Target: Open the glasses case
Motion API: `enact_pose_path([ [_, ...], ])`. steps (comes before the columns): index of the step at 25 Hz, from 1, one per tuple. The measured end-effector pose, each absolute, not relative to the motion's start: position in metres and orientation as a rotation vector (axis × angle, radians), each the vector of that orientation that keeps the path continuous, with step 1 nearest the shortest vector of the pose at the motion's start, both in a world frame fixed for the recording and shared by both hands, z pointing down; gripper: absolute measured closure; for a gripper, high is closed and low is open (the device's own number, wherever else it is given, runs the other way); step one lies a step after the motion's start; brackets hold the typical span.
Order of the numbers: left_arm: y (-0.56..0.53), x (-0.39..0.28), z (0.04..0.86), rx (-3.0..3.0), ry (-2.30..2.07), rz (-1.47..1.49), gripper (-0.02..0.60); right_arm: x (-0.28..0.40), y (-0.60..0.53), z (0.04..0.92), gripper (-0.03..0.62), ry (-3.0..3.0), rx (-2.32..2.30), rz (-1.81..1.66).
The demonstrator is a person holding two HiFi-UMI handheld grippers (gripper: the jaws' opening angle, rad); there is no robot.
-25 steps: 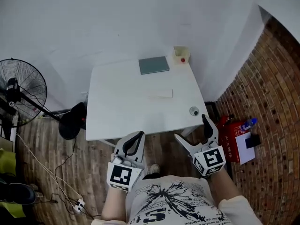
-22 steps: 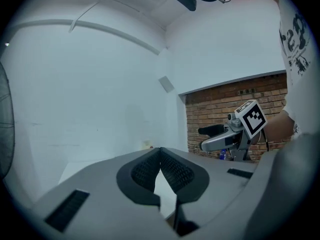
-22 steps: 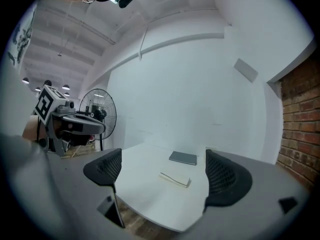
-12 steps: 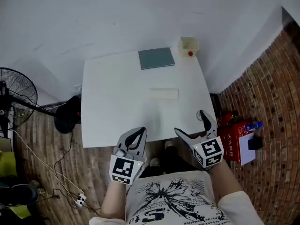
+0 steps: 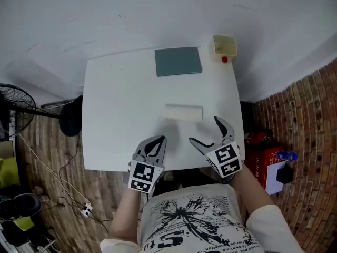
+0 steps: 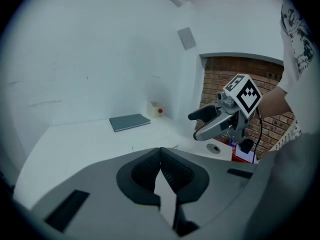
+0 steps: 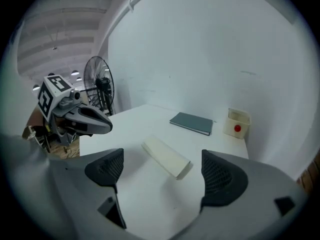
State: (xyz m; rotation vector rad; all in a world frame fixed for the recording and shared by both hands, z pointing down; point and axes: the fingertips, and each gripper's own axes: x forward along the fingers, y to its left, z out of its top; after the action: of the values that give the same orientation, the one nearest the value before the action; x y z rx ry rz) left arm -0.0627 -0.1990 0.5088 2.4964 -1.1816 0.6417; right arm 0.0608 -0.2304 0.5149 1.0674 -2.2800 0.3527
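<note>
A cream-white, closed glasses case (image 5: 183, 113) (image 7: 166, 156) lies flat near the middle of the white table (image 5: 121, 109). My right gripper (image 5: 206, 132) (image 7: 160, 171) hovers over the table's near edge, just short of the case, open with nothing between its jaws. To the left, my left gripper (image 5: 153, 147) (image 6: 160, 166) is over the near edge, shut and empty. In the left gripper view the case is hidden, and the right gripper (image 6: 210, 123) shows at the right.
A grey-green notebook (image 5: 178, 61) (image 7: 191, 123) lies at the table's far side, next to a small cream box with a red dot (image 5: 224, 47) (image 7: 236, 123). A fan (image 5: 13, 115) stands on the floor at left, a red bag (image 5: 266, 159) at right.
Both grippers have moved forward from in front of the table to over its near edge. The right gripper has come close to the case. Their jaws are unchanged.
</note>
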Motion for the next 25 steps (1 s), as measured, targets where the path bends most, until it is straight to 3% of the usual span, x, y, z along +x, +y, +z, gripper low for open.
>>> enact_pose_path([
  [11, -0.266, -0.037, 0.605, 2.281, -1.113, 0.75, 0.568, 0.062, -0.296, 0.597, 0.134, -2.168, 0.808, 0.425],
  [16, -0.279, -0.036, 0.62, 2.24, -1.108, 0.787, 0.568, 0.051, -0.304, 0.608, 0.2, -2.149, 0.721, 0.387],
  [25, -0.282, -0.038, 0.629, 2.198, -1.089, 0.758, 0.568, 0.048, -0.303, 0.62, 0.238, -2.061, 0.661, 0.303],
])
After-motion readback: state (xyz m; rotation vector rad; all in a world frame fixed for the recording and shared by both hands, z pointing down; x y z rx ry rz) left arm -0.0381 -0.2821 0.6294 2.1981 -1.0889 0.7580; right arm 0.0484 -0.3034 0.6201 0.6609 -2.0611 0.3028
